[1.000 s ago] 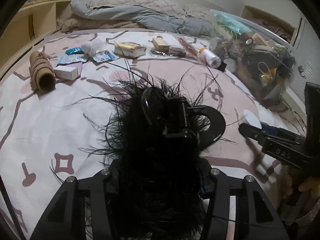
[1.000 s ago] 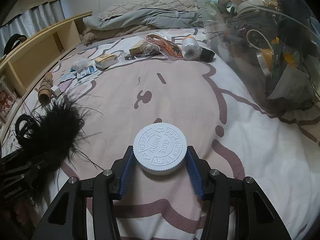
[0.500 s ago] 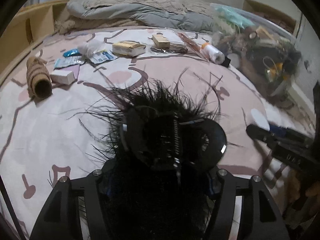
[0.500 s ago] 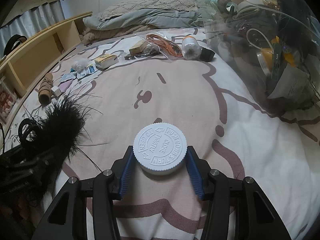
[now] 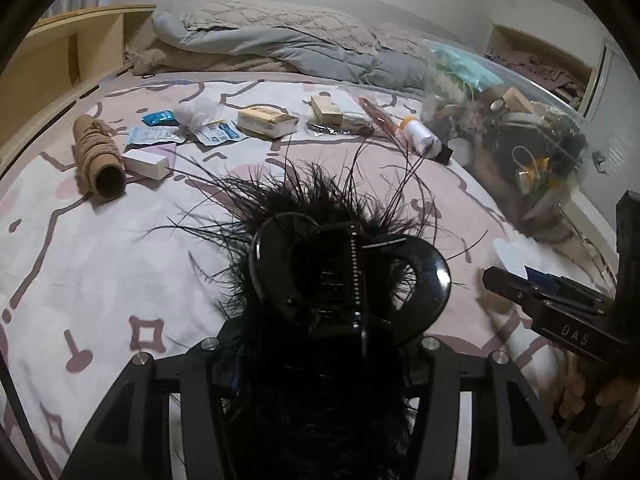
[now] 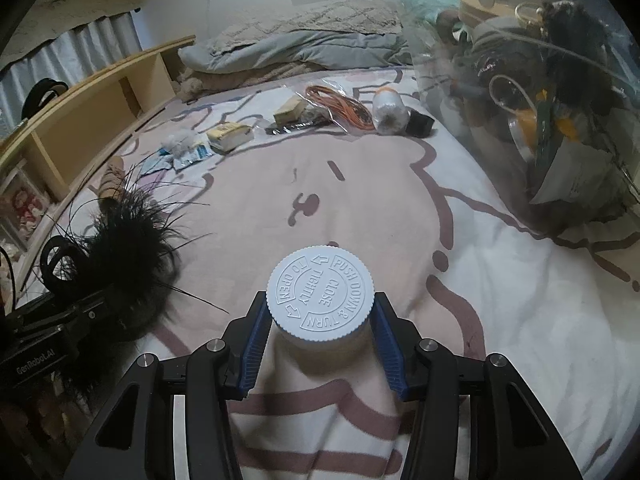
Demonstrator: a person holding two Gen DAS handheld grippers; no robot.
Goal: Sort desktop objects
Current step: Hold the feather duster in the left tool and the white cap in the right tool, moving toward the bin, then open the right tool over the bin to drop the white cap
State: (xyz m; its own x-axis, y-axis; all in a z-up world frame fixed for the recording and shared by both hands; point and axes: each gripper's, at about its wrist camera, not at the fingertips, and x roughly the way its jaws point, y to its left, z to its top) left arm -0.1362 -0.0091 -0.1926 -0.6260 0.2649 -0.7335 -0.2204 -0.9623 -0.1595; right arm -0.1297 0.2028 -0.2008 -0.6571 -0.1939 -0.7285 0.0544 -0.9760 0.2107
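Feathers, black and wispy, surround the glossy headband point(image 5: 434, 280).

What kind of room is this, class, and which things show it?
Most likely a bedroom: the work surface is a bed with a patterned sheet, a rumpled grey duvet at its head, and a wooden shelf alongside.

Pink-and-white patterned bedsheet point(image 6: 520, 320) covers bed. Rumpled grey quilt point(image 5: 288, 48) and beige quilted pillow point(image 5: 256, 16) lie along head edge. Wooden shelf unit point(image 6: 100, 92) flanks left edge.
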